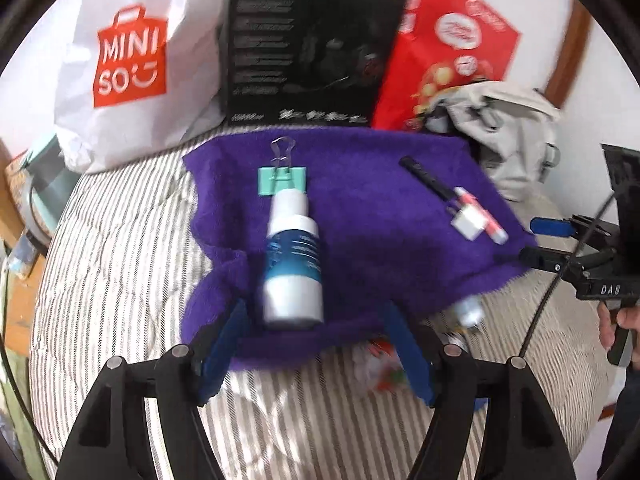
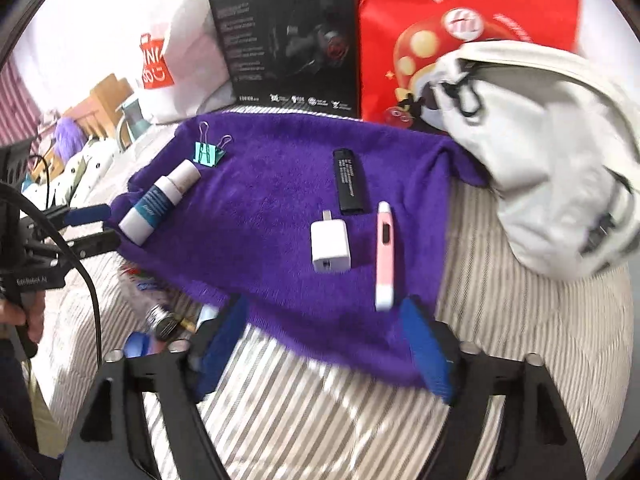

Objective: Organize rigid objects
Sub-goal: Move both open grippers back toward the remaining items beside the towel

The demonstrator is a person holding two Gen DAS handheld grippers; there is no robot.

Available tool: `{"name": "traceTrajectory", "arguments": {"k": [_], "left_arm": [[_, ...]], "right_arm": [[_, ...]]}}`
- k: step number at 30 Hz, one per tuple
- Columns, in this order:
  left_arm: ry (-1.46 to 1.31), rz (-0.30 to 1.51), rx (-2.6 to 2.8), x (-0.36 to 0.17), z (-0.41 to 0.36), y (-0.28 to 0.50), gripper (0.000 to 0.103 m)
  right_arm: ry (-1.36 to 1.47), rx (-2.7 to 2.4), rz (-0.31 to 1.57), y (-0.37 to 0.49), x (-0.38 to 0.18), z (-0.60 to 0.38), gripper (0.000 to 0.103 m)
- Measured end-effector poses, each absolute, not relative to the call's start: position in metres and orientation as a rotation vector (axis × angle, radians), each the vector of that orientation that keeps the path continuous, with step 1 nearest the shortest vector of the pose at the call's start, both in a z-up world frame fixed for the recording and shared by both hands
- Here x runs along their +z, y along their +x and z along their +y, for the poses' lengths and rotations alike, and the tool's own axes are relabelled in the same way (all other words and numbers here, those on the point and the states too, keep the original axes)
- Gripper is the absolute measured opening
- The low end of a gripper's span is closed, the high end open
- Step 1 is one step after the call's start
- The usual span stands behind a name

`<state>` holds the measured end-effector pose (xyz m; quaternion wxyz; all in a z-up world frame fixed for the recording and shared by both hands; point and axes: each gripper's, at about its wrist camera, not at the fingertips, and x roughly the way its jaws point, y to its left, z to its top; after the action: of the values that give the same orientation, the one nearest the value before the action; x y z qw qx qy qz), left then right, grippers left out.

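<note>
Both grippers spread wide, nothing between the fingers. Left gripper sits at the near edge of the purple towel, blue pads either side of the base of the white-and-teal bottle but not touching it as far as I can tell. Right gripper hovers at its own near edge of the same towel, jaws apart, empty

Towel lies on a striped bed cover. On it, from the left wrist view:
- bottle lying flat, cap pointing to 12 o'clock
- teal binder clip just beyond the cap, touching or nearly so, wire handles toward 12
- black stick, white charger plug and pink-and-white pen-shaped device clustered toward 2 o'clock, well apart from the bottle

Right wrist view is clearer on that cluster: plug at centre, black stick at its 1 o'clock, pink device just beside the plug at 3 o'clock, running 12-to-6. None of the three touch. Bottle and clip sit off at 10 o'clock there

Behind the towel at 12: white MINISO bag, black box, red bag, grey-white backpack at 2 o'clock overlapping the towel corner

Loose small items on the cover off the towel's near edge, too blurred to name

A hand grips the right tool's handle
</note>
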<state>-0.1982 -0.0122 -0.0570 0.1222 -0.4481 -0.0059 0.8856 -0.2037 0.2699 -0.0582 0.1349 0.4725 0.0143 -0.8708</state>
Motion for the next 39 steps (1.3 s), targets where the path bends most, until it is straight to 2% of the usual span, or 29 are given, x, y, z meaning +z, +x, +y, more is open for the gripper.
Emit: {"name": "traceTrajectory", "arguments": {"k": [2, 5, 9, 17, 31, 39], "left_arm": [[-1.255, 0.064, 2.564, -0.056, -0.005, -0.183, 0.074], [-1.211, 0.238, 2.541, -0.061, 0.007, -0.166, 0.074], [-1.170, 0.404, 2.498, -0.066, 0.024, -0.149, 0.074], [-1.156, 0.509, 2.390, -0.081, 0.038, -0.152, 0.074], [-1.178, 0.680, 2.237, -0.104, 0.065, -0.163, 0.074], [-1.315, 0.523, 2.135, -0.106, 0.056, -0.158, 0.075]], "right_arm": [[1.366, -2.539, 0.020, -0.192, -0.055, 0.273, 0.087], [1.391, -2.537, -0.013, -0.169, -0.058, 0.275, 0.095], [1.436, -2.524, -0.046, -0.147, -0.071, 0.275, 0.095], [1.540, -2.473, -0.105, -0.119, -0.104, 0.277, 0.095], [1.580, -2.437, -0.110, -0.123, -0.113, 0.284, 0.095], [1.574, -2.417, -0.102, -0.128, -0.115, 0.284, 0.096]]}}
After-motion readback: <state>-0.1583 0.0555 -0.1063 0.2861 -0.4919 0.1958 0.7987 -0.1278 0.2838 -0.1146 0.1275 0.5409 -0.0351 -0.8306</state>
